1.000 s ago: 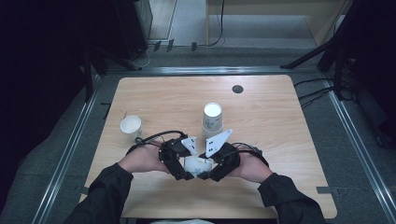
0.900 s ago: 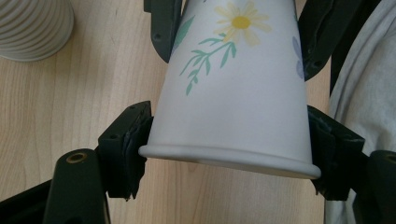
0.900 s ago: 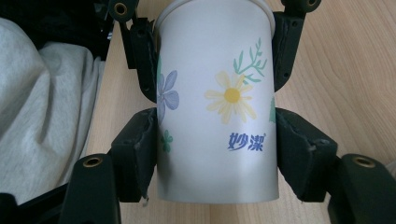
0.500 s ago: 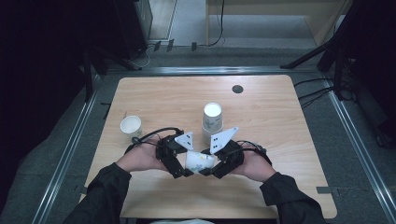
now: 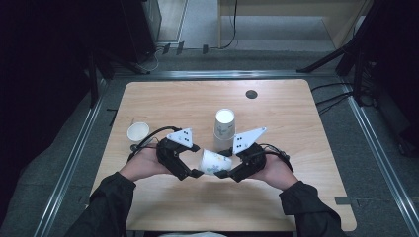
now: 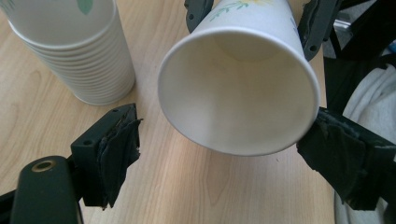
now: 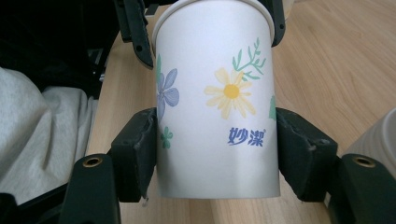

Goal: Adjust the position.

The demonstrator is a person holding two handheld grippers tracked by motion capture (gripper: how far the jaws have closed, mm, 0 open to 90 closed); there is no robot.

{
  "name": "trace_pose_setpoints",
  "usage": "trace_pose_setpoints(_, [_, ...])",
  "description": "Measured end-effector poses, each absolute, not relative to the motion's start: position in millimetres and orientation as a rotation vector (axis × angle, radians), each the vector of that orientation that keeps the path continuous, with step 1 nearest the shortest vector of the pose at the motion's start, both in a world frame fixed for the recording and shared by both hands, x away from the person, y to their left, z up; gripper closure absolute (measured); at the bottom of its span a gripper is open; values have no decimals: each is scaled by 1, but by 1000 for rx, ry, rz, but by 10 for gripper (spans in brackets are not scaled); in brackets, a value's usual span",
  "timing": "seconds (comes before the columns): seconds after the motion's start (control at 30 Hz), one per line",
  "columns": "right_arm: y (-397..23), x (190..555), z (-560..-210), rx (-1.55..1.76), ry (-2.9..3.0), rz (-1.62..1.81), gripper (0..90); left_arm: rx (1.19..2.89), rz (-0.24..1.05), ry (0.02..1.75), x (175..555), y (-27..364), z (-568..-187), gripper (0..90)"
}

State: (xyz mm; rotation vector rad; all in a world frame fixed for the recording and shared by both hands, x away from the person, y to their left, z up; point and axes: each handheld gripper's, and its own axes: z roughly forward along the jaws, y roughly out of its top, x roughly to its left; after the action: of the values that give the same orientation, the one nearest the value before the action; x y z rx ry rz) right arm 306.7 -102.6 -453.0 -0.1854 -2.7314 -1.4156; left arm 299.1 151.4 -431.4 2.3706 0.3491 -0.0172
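A white paper cup (image 5: 215,161) with a flower print lies on its side in the air just above the table, between the two grippers. My right gripper (image 7: 215,156) is shut on the cup (image 7: 215,102), its pads pressing both sides near the base. My left gripper (image 6: 231,154) is open and its jaws have just been opening. They straddle the cup's open rim (image 6: 238,93), and the left pad (image 6: 116,149) stands clear of it. In the high view the left gripper (image 5: 196,160) faces the right gripper (image 5: 225,164) across the cup.
A tall stack of the same cups (image 5: 225,126) stands upside down just behind the grippers, also close on the left in the left gripper view (image 6: 70,46). A single upright cup (image 5: 138,132) sits at the table's left. A dark round hole (image 5: 251,94) lies at the back.
The left gripper's jaws have spread apart off the cup's rim. Both hands have shifted slightly away from the person with the cup, which stays in the right gripper.
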Motion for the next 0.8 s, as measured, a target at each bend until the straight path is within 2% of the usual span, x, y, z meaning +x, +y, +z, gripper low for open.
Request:
trace_pose_setpoints(0.63, [-109,307,-442,-220,-2587,-1562,350,2128,-96,400,298,155,-426,159])
trace_pose_setpoints(0.73, [-107,307,-443,-219,-2581,-1554,350,2119,-98,381,297,155,-426,219])
trace_pose_setpoints(0.8, [-107,307,-443,-215,-2577,-1554,351,2115,-104,377,297,155,-426,227])
